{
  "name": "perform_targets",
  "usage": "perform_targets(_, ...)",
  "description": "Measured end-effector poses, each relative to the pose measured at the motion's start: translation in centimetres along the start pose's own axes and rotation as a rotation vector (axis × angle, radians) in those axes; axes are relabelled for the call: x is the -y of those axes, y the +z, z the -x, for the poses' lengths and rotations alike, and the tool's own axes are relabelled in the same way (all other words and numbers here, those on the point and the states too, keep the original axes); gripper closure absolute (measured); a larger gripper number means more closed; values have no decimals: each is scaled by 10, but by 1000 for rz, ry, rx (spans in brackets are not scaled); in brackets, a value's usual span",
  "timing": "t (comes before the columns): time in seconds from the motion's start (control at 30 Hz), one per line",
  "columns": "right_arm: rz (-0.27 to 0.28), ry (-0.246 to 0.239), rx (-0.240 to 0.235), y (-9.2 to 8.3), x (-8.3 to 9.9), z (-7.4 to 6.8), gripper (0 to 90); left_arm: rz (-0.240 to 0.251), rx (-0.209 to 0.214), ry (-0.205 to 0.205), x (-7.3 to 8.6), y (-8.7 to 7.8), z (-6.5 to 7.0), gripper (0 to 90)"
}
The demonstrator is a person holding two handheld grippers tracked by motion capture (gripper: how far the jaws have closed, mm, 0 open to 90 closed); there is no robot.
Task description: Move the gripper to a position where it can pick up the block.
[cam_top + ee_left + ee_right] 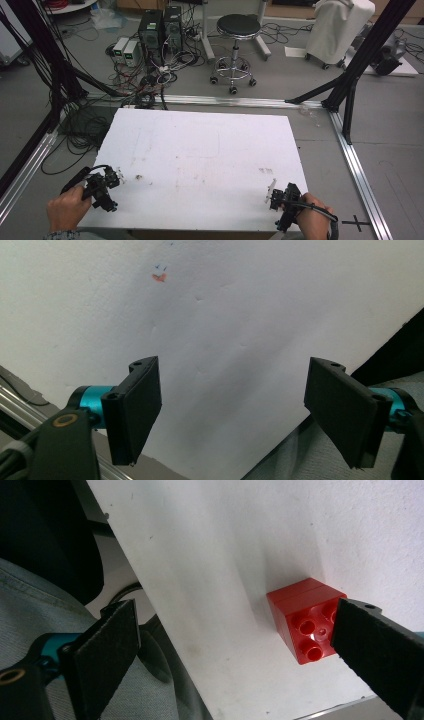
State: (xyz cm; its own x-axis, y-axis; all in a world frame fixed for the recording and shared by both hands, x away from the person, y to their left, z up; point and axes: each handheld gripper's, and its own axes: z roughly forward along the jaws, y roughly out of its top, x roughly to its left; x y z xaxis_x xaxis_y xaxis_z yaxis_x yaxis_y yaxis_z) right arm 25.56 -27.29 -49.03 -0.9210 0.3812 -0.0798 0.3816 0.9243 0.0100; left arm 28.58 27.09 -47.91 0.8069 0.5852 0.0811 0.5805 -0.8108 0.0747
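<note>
Nothing much is being held yet. The left gripper is parked at about 8 o'clock on the white counter, fingers spread wide over bare surface, probably just kept out of the way. The right gripper sits at about 4 o'clock, fingers also wide, with a red building brick lying studs-out against one finger, so it looks lined up for a grab.

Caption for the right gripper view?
Open right tongs over the white table, red brick beside one jaw.
</note>
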Motion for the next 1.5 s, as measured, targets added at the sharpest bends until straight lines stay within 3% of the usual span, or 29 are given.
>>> perform_targets(0.77, 11, 7, 11, -3, 1, 0, 50, 8, 21, -18, 2, 0, -2, 232)
perform_targets(1.5, 24, -20, 25, -4, 2, 3, 50, 16, 23, -18, 2, 0, -3, 232)
